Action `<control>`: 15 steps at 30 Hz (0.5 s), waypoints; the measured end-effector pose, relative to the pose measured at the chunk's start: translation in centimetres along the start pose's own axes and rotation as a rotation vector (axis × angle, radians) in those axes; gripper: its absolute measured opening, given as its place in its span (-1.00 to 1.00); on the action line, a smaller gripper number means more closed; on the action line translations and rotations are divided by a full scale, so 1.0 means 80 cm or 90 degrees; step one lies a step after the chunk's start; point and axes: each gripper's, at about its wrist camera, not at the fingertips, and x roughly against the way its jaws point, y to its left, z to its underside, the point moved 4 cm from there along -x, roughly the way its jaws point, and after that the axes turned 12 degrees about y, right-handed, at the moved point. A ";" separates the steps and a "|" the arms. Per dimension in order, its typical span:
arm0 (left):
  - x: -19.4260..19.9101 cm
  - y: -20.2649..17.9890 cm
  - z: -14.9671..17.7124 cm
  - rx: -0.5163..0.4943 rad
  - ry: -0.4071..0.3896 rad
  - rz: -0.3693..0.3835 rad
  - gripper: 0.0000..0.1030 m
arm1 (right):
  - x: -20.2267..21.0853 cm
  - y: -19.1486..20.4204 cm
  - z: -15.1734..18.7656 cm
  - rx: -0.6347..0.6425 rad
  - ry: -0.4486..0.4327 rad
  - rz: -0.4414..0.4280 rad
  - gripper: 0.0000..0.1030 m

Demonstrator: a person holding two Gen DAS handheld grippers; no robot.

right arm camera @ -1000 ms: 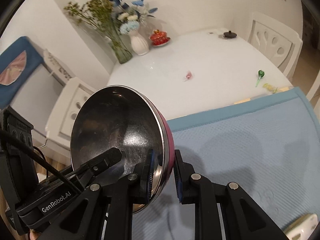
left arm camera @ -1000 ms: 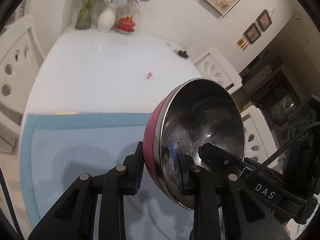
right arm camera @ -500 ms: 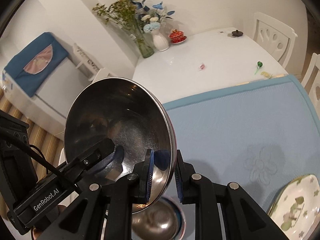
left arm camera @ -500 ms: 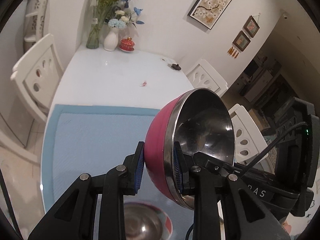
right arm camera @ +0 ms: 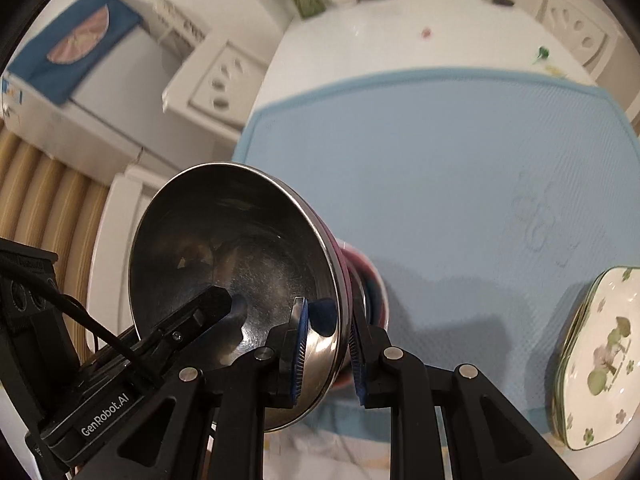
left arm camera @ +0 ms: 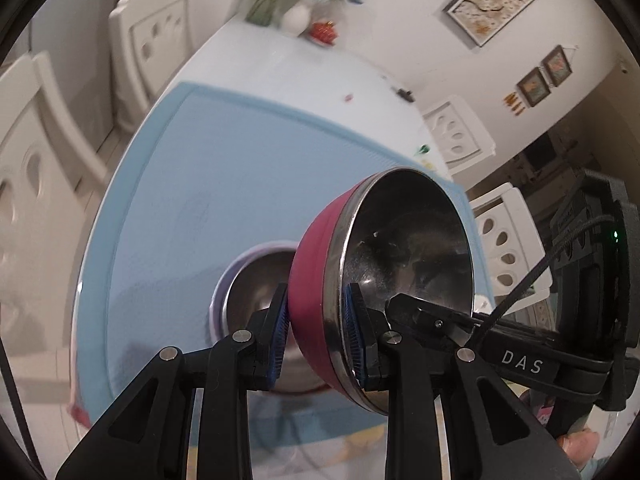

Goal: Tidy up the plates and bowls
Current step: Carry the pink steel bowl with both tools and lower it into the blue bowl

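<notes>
A pink bowl with a steel inside (left arm camera: 404,252) is held by its rim between both grippers, tilted on edge above the blue mat (left arm camera: 224,184). My left gripper (left arm camera: 318,330) is shut on one side of the rim. My right gripper (right arm camera: 326,344) is shut on the opposite side, where the same bowl (right arm camera: 224,264) shows. A second steel bowl with a pale rim (left arm camera: 252,288) sits on the mat just below the held one; in the right wrist view only its edge (right arm camera: 370,280) shows behind the held bowl. A stack of flowered plates (right arm camera: 600,356) lies at the mat's right.
The blue mat (right arm camera: 440,152) covers the near end of a white table (right arm camera: 400,32). Vases of flowers (left arm camera: 296,16) and a red dish (left arm camera: 324,32) stand at the far end. White chairs (left arm camera: 152,44) stand around the table. Small sweets (right arm camera: 542,54) lie beyond the mat.
Both grippers have pulled back and tilted downward with the pink bowl. The second bowl on the mat now lies directly below it, and the plate stack shows more fully.
</notes>
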 end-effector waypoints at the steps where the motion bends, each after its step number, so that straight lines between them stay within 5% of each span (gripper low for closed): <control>1: -0.004 0.005 0.005 0.008 0.005 -0.003 -0.56 | -0.006 0.000 0.000 0.003 0.009 0.004 -0.64; 15: -0.024 0.020 0.035 0.010 0.027 -0.055 -0.55 | -0.050 -0.007 0.004 0.008 0.075 0.033 -0.63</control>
